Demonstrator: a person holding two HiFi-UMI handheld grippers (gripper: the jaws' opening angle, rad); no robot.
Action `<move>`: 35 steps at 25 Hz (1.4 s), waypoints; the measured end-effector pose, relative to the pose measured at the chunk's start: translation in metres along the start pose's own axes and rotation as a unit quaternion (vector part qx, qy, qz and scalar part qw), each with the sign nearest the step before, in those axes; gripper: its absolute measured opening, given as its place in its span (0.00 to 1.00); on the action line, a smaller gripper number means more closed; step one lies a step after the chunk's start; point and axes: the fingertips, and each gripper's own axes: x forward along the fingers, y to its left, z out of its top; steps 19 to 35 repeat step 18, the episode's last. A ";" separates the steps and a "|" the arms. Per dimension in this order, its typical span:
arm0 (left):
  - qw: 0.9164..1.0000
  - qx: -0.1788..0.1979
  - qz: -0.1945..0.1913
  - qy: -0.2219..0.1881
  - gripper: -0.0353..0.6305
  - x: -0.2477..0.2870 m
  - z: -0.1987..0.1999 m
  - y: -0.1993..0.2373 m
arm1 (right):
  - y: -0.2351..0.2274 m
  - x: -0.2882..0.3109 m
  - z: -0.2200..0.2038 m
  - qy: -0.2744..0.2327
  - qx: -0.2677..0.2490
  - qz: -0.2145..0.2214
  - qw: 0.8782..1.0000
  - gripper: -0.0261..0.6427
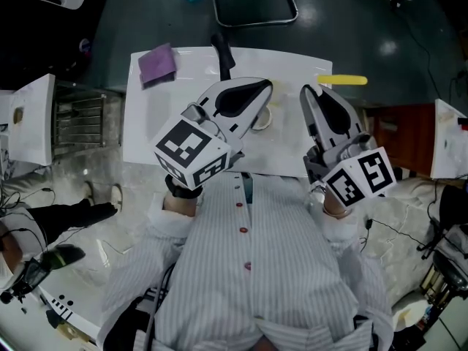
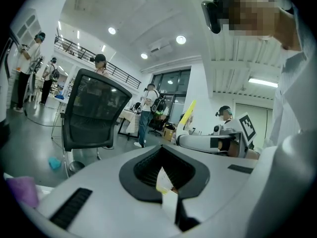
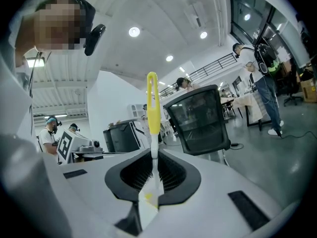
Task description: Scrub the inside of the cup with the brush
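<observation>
- The cup (image 1: 262, 117) was held by only a thin slice of its pale wall, and the left tool (image 2: 162, 172) was clenched tight on that slice. With so narrow a hold, the cup could twist or slip free once a brush pushed against its inside.
- The wall looked pressed flat between the pads, so I judged it might crease or buckle under scrubbing.
- The cup was held up over the bench (image 1: 190, 64), near the middle of the head view. It sat just beside the left tool's tip, which largely hid it. The hidden mouth made aiming harder, and a misjudged approach could knock the rim instead of entering.
- The brush (image 3: 152, 103) was clamped by its white stem in the right tool (image 3: 152, 175), with its yellow length standing well out beyond the jaws. That long overhang could lever the brush askew in the grip when pressed sideways.
- No bristles could be made out in any view.
- The two tools were apart, and the brush was not yet in the cup.
- The cup looked cream-white. The head view showed only an arc of its round rim, and the left gripper view showed a thin pale strip with a yellowish smear. Its inside could not be seen.
</observation>
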 end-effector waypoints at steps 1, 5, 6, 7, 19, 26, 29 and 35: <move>1.000 0.002 0.001 0.000 0.07 0.001 0.000 0.000 | 0.000 0.000 0.000 0.000 0.001 0.000 1.000 0.12; 1.000 0.014 0.008 -0.002 0.07 0.001 0.001 -0.001 | 0.002 -0.002 0.000 0.000 0.003 0.001 1.000 0.12; 1.000 0.018 0.010 -0.003 0.07 0.000 0.002 -0.001 | 0.002 -0.002 -0.001 0.001 0.003 0.002 1.000 0.12; 1.000 0.022 0.011 -0.004 0.07 -0.001 0.002 -0.001 | 0.003 -0.001 -0.002 0.003 0.003 0.002 1.000 0.12; 0.997 0.072 -0.014 0.038 0.07 -0.006 -0.011 0.006 | 0.001 0.004 -0.004 0.010 0.004 0.002 1.000 0.12; 0.997 0.072 -0.014 0.038 0.07 -0.006 -0.011 0.006 | 0.001 0.004 -0.004 0.010 0.004 0.002 1.000 0.12; 0.997 0.072 -0.014 0.038 0.07 -0.006 -0.011 0.006 | 0.001 0.004 -0.004 0.010 0.004 0.002 1.000 0.12; 0.997 0.072 -0.014 0.038 0.07 -0.006 -0.011 0.006 | 0.001 0.004 -0.004 0.010 0.004 0.002 1.000 0.12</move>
